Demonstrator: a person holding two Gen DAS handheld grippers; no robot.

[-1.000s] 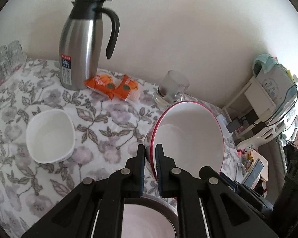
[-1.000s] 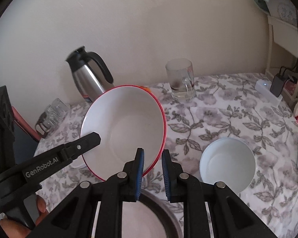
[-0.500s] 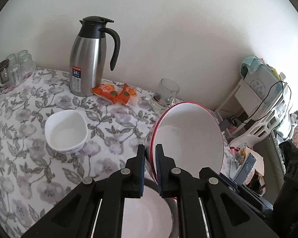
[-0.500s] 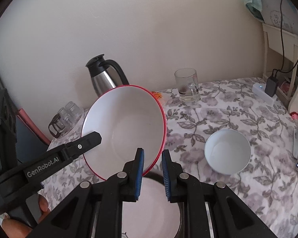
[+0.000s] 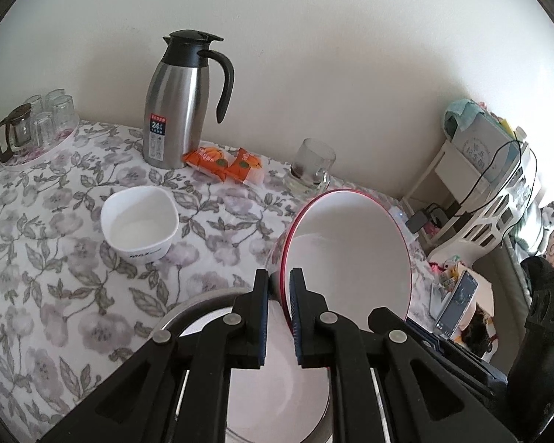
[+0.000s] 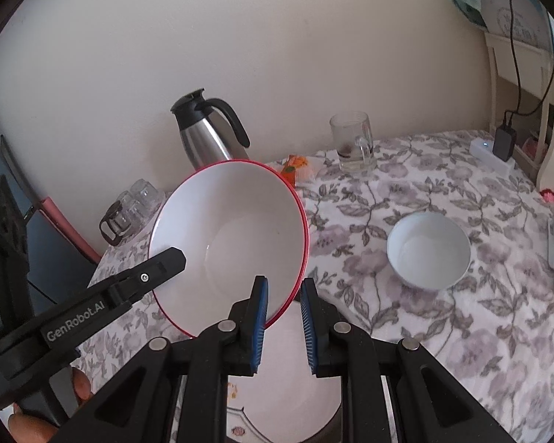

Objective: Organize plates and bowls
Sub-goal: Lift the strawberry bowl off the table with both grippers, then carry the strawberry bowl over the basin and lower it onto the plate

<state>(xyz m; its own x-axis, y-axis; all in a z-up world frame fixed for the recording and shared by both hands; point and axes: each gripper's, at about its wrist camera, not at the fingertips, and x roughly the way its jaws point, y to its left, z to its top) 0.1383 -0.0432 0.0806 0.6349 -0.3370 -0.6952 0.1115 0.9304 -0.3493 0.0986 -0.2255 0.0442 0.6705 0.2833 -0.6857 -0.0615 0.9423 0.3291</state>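
Nearest of all, the left tool (image 5: 279, 291) was pinched tight on the rim of the big red-edged bowl (image 5: 351, 258) and held it up, tipped on its side. The right tool (image 6: 283, 304) was a little way open, with the same rim between its two pads; I could not tell if it touched. Right under the tilted bowl sat a plate (image 6: 295, 380) on the counter (image 5: 55, 295). I think the job now was to lay the bowl down on that plate. To do it well, the bowl should be turned flat first, set down slowly in the middle, and let go only when it rests. A bit farther out sat two small white bowls, a squarish bowl (image 5: 140, 223) on the left and a round bowl (image 6: 428, 249) on the right. So there were three bowls and one plate I could see. At the far wall stood one metal jug (image 5: 179, 99), one glass mug (image 5: 310, 166), two orange packets (image 5: 223, 162) and a tray of little glasses (image 5: 37, 122).
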